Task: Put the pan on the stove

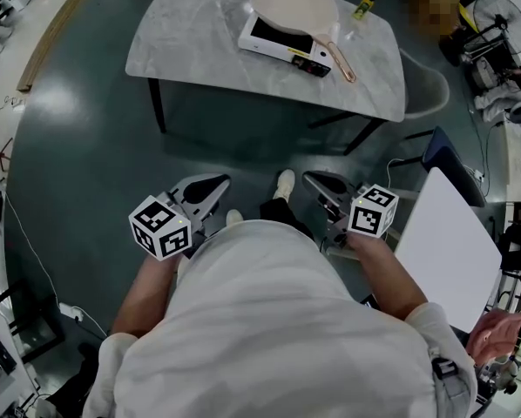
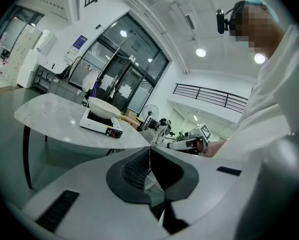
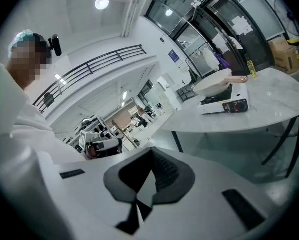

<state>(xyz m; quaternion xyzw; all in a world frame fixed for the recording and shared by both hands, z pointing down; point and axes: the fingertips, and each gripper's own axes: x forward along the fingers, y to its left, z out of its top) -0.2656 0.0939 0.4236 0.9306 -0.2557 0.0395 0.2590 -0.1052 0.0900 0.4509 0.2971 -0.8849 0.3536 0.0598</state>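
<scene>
A white cloth top point(image 1: 278, 320) fills the foreground. Just ahead of it, the left tool point(image 2: 149, 150) and the right tool point(image 3: 150, 152) are both clenched on nothing. The pan point(image 1: 294, 7), smooth, cream and round, already sits on the flat white stove point(image 1: 278, 46) atop the marbled bench point(image 1: 182, 33), well ahead of both tools. Its tan handle point(image 1: 339, 57) angles back toward the right tool, the nearer one.
</scene>
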